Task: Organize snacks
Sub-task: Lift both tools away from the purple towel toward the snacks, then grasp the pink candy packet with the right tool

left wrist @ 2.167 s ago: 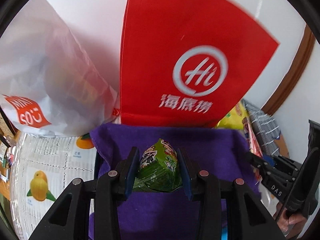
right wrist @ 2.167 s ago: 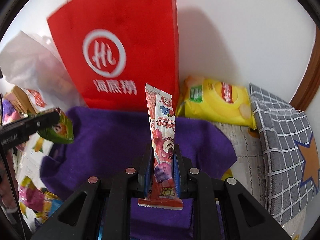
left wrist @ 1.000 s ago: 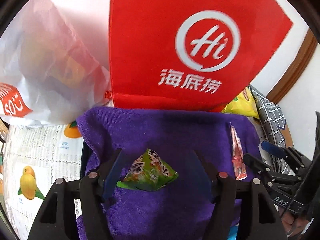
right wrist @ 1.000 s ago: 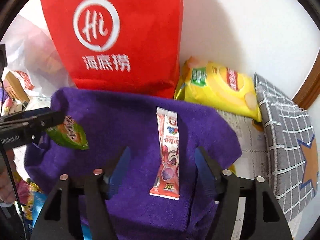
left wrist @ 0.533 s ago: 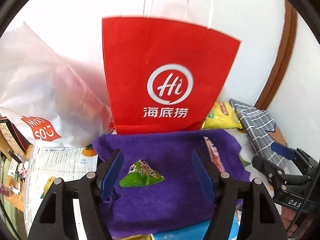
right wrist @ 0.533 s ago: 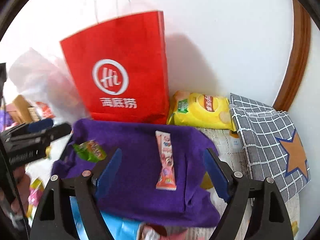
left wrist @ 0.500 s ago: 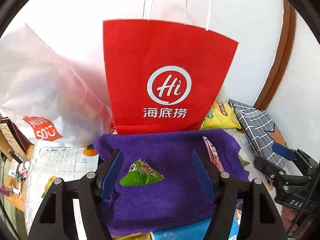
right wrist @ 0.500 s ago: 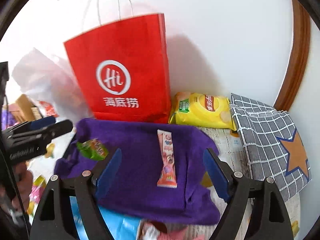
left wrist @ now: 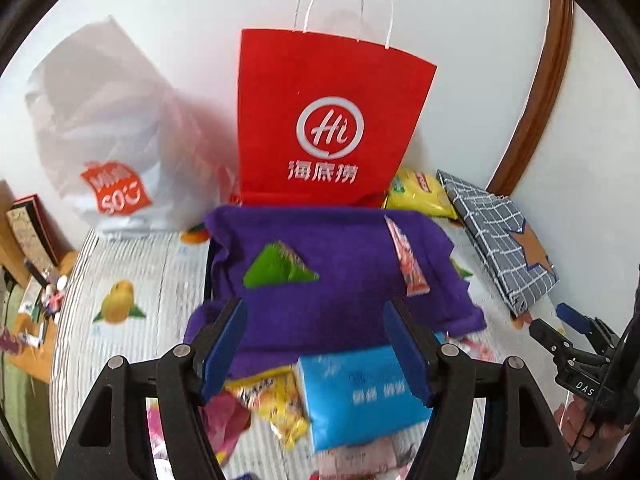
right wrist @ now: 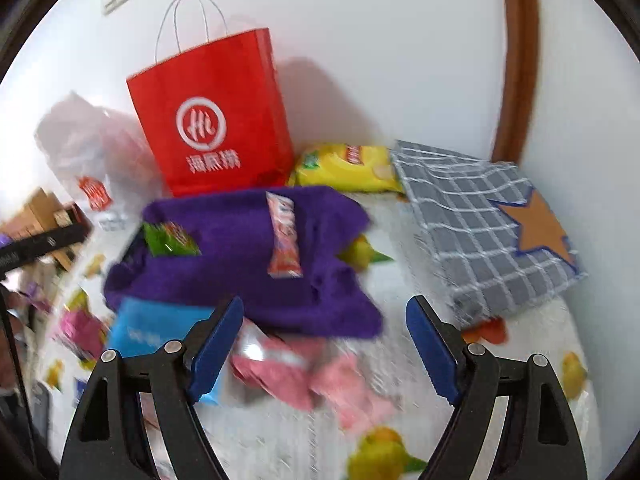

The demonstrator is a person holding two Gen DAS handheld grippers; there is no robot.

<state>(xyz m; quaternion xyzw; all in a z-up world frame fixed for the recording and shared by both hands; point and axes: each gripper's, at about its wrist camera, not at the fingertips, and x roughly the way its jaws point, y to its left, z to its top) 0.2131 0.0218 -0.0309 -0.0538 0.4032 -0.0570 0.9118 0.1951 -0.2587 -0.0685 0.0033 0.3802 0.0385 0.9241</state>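
Note:
A green triangular snack packet and a long red-pink candy stick lie on a purple towel. My left gripper hangs open above the towel's near edge, nothing between its blue pads. My right gripper is open too, over blurred pink packets. More loose snacks lie nearer: a blue pack and a yellow packet.
A red paper bag stands against the wall behind the towel. A white plastic bag sits to its left, a yellow chip bag and a grey checked box to its right. The table has a fruit-print cover.
Both grippers let go of their snacks, the green packet and the candy stick, which now lie on the towel. Both have pulled back and up, bringing nearer loose snacks into view.

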